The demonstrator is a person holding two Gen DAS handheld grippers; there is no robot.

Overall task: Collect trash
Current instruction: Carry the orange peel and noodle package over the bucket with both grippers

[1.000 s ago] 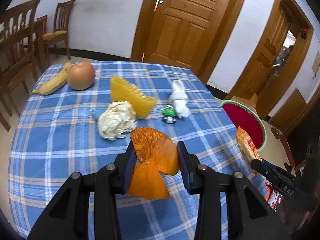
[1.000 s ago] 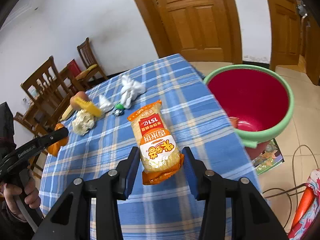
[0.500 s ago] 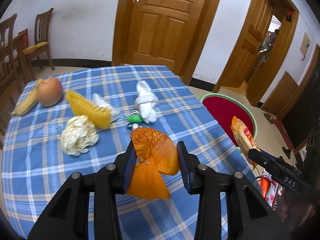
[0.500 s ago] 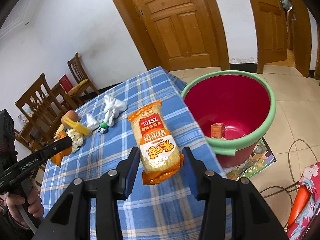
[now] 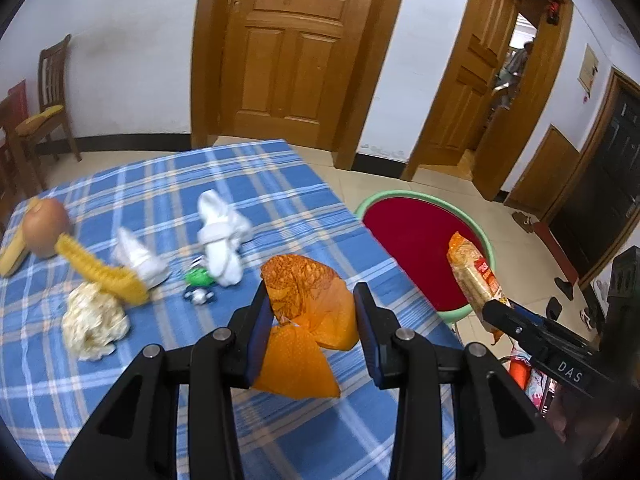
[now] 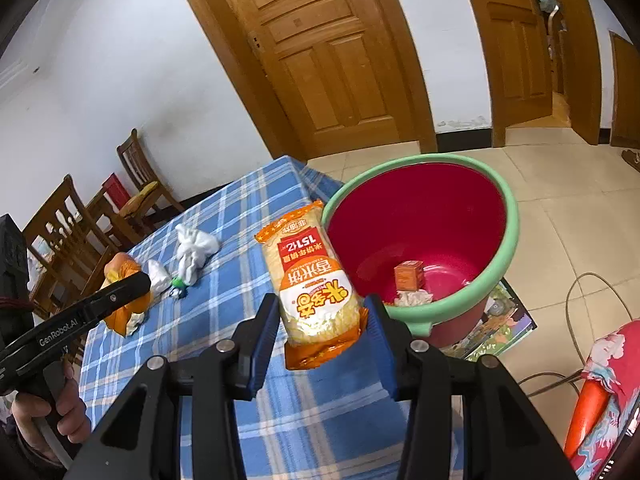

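My left gripper (image 5: pixel 310 320) is shut on a crumpled orange bag (image 5: pixel 308 308) and holds it above the blue checked table (image 5: pixel 260 192). My right gripper (image 6: pixel 320 320) is shut on an orange noodle packet (image 6: pixel 312 276), held beside the rim of the red bucket with green rim (image 6: pixel 496 184) on the floor. The bucket (image 5: pixel 416 200) holds a small orange box (image 6: pixel 408 276) and white paper. In the left wrist view the packet (image 5: pixel 472 272) shows in front of the bucket. White tissue (image 5: pixel 220 228), a crumpled paper ball (image 5: pixel 94 322) and a yellow foam net (image 5: pixel 100 270) lie on the table.
An apple (image 5: pixel 44 226) and a banana (image 5: pixel 12 252) lie at the table's far left. A small green and white item (image 5: pixel 198 284) lies by the tissue. Wooden chairs (image 6: pixel 68 232) stand beyond the table. A cable (image 6: pixel 576 312) and a booklet (image 6: pixel 496 324) lie on the floor.
Both grippers have swung to the right toward the bucket with their loads. The bucket now fills more of the right wrist view and its inside shows.
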